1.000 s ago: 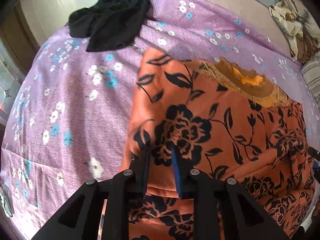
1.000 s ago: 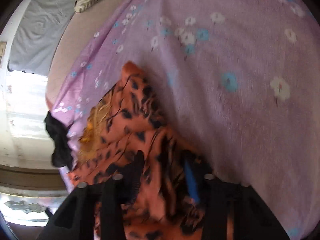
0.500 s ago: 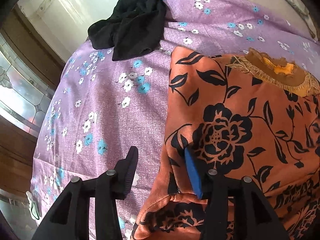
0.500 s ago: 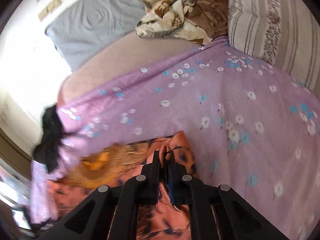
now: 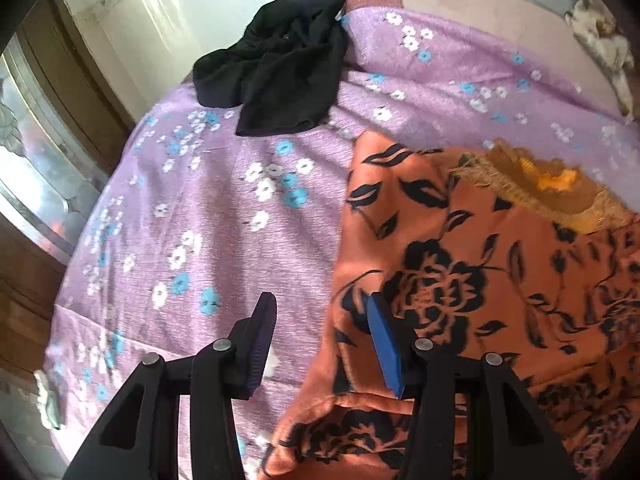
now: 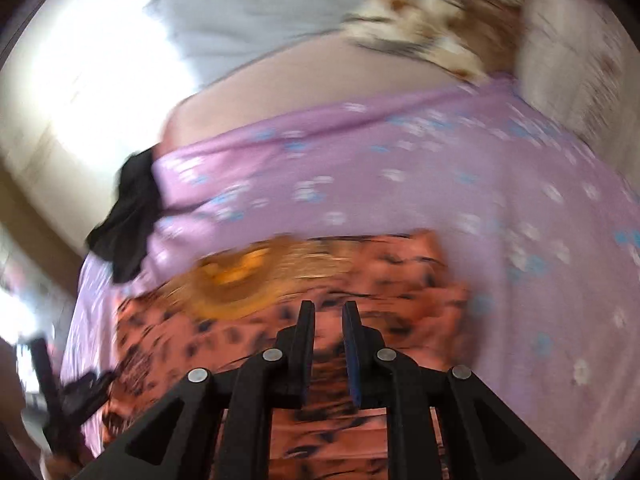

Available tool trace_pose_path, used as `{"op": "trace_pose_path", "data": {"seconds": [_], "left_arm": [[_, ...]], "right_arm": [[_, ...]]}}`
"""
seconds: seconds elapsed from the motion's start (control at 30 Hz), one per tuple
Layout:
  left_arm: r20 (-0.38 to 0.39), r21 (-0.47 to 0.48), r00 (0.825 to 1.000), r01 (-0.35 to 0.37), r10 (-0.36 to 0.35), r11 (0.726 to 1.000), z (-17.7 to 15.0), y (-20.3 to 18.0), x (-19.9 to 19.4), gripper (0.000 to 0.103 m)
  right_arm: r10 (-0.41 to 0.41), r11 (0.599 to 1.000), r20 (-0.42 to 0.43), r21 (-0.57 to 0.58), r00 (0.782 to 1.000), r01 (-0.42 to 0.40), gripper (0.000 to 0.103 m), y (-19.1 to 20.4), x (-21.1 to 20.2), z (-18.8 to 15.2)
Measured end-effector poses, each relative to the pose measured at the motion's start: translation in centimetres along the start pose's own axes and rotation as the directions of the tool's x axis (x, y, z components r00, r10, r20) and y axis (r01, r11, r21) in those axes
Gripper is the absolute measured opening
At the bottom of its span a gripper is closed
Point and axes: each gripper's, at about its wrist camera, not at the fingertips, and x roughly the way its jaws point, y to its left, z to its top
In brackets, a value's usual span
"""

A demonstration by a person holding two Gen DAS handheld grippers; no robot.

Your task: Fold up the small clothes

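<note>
An orange garment with black flowers (image 5: 460, 280) lies flat on the purple flowered sheet (image 5: 200, 220), its gold embroidered neckline (image 5: 540, 184) at the far side. My left gripper (image 5: 320, 300) is open above the garment's left edge, one finger over the sheet and the other over the cloth, gripping nothing. In the blurred right wrist view the garment (image 6: 400, 280) lies below my right gripper (image 6: 329, 306). Its jaws are opening, a narrow gap between them, and the pads press on nothing.
A crumpled black garment (image 5: 288, 68) lies at the sheet's far left corner, also seen as the black garment (image 6: 128, 216). A wooden door frame (image 5: 72, 92) stands to the left. A patterned blanket (image 6: 432, 20) and a grey pillow (image 6: 248, 12) lie beyond the sheet.
My left gripper opened and let go of the garment's left edge. My right gripper rolled upright, pinched a fold of the garment, then parted its jaws and rose.
</note>
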Motion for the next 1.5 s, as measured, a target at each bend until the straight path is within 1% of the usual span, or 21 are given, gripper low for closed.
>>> {"op": "trace_pose_path", "data": {"seconds": [0.07,0.13,0.2,0.23,0.27,0.3,0.33,0.43,0.47,0.57,0.6,0.7,0.8,0.93,1.0,1.03,1.2,1.33,1.4,1.47,1.5], "left_arm": [[-0.003,0.028,1.000,-0.023,0.023,0.999,-0.1,-0.5,0.0,0.049],[-0.016,0.057,0.996,-0.085,0.086,0.995,-0.4,-0.8,0.5,0.049],[-0.038,0.058,0.993,-0.106,0.108,0.993,-0.5,-0.4,0.9,0.050],[-0.050,0.047,0.994,-0.093,0.095,0.995,-0.6,0.0,1.1,0.050],[-0.061,0.032,0.995,-0.077,0.079,0.997,-0.6,0.5,1.2,0.050],[-0.065,0.023,0.995,-0.073,0.074,0.997,-0.6,0.8,1.2,0.051],[-0.063,0.017,0.994,-0.086,0.087,0.996,-0.7,1.1,1.1,0.051],[-0.063,-0.007,0.985,-0.160,0.159,0.987,-1.0,2.7,0.9,0.051],[-0.077,-0.033,0.986,-0.151,0.148,0.988,-1.0,3.5,1.0,0.051],[-0.135,-0.157,0.988,-0.099,0.078,0.983,-1.5,6.5,1.6,0.051],[-0.147,-0.181,0.987,-0.098,0.072,0.979,-1.7,7.2,1.8,0.051],[-0.169,-0.203,0.983,-0.110,0.076,0.973,-2.2,8.4,2.3,0.051],[-0.193,-0.218,0.981,-0.058,0.015,0.974,-2.7,8.8,2.8,0.051],[-0.185,-0.227,0.983,-0.028,-0.015,0.974,-2.3,8.9,3.0,0.051],[-0.182,-0.239,0.983,-0.027,-0.017,0.971,-2.2,9.4,3.1,0.051],[-0.185,-0.246,0.982,-0.026,-0.021,0.969,-2.0,9.8,3.3,0.051],[-0.180,-0.243,0.983,-0.013,-0.032,0.970,-2.0,10.1,3.0,0.051],[-0.141,-0.194,0.990,0.001,-0.029,0.981,-2.2,9.4,1.6,0.051],[-0.152,-0.160,0.988,-0.004,-0.021,0.987,-2.4,8.6,1.7,0.051],[-0.183,-0.106,0.983,-0.016,-0.004,0.994,-2.9,7.3,2.5,0.051],[-0.199,-0.080,0.980,-0.027,0.011,0.996,-3.2,6.8,2.9,0.051]], "right_arm": [[0.058,0.997,-0.049,-0.038,0.997,-0.060,0.017,1.7,1.1,-0.5],[0.079,0.993,-0.174,-0.077,0.982,-0.094,0.017,3.0,3.0,-1.8],[0.050,0.990,-0.314,-0.112,0.948,-0.090,0.017,3.6,5.4,-3.5],[0.013,0.987,-0.423,-0.137,0.906,-0.078,0.018,3.4,7.1,-5.1],[0.002,0.986,-0.456,-0.147,0.890,-0.077,0.018,3.3,7.5,-6.1],[0.014,0.984,-0.422,-0.154,0.907,-0.086,0.018,3.2,6.8,-6.5],[0.010,0.982,-0.418,-0.168,0.908,-0.088,0.018,3.3,6.2,-6.7],[-0.019,0.986,-0.476,-0.153,0.879,-0.061,0.019,3.8,5.6,-5.6],[0.004,0.986,-0.475,-0.144,0.880,-0.082,0.019,4.5,5.2,-4.8],[0.142,0.975,-0.385,-0.105,0.912,-0.197,0.019,8.1,4.5,-1.9],[0.179,0.970,-0.366,-0.090,0.913,-0.226,0.020,9.5,4.8,-1.2],[0.252,0.951,-0.367,-0.078,0.895,-0.300,0.027,13.7,7.5,0.0],[0.220,0.953,-0.422,-0.100,0.880,-0.286,0.027,18.1,11.8,-0.2],[0.088,0.968,-0.492,-0.162,0.866,-0.191,0.030,21.6,19.2,-2.3],[0.091,0.961,-0.434,-0.199,0.896,-0.194,0.030,23.2,20.0,-2.2],[0.101,0.955,-0.420,-0.212,0.902,-0.206,0.030,23.8,20.2,-2.0],[0.191,0.957,-0.403,-0.125,0.895,-0.260,0.029,22.6,18.3,-1.2],[0.209,0.952,-0.319,-0.151,0.924,-0.268,0.029,18.9,11.7,-1.7],[0.168,0.956,-0.311,-0.180,0.936,-0.231,0.029,16.5,8.7,-2.4],[0.070,0.963,-0.314,-0.228,0.947,-0.147,0.029,13.8,7.0,-3.6],[0.011,0.964,-0.335,-0.246,0.942,-0.099,0.029,12.2,6.7,-4.4]]}}
